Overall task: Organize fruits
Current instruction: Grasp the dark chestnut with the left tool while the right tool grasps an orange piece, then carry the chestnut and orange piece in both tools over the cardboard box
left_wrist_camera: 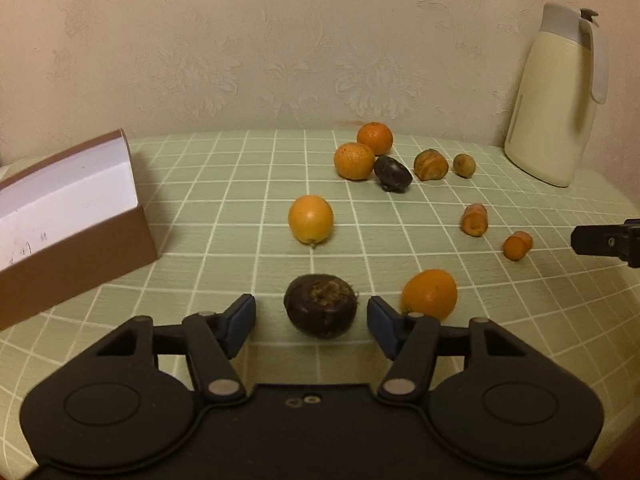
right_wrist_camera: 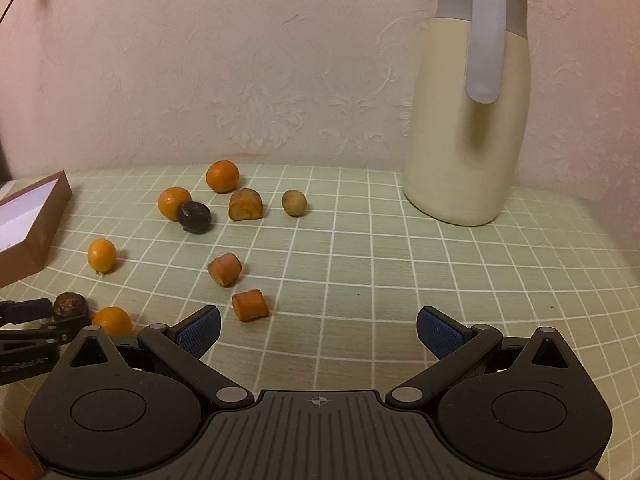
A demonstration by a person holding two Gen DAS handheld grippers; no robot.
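A dark brown round fruit (left_wrist_camera: 320,310) lies on the green checked tablecloth (left_wrist_camera: 240,168) between the blue pads of my left gripper (left_wrist_camera: 311,307). A narrow gap shows on each side of it, so the gripper is open around it. The same fruit (right_wrist_camera: 71,305) appears at the far left of the right wrist view. My right gripper (right_wrist_camera: 318,332) stands open over bare cloth with nothing between its fingers. Two carrot pieces (right_wrist_camera: 251,305) (right_wrist_camera: 225,269) lie just ahead of its left finger.
Loose on the cloth are small oranges (left_wrist_camera: 311,219) (left_wrist_camera: 430,294) (left_wrist_camera: 354,161), a second dark fruit (left_wrist_camera: 393,174), a brown piece (left_wrist_camera: 430,165) and a small round fruit (left_wrist_camera: 464,165). A brown box with a white inside (left_wrist_camera: 68,216) stands left. A cream jug (right_wrist_camera: 468,120) stands at the back right.
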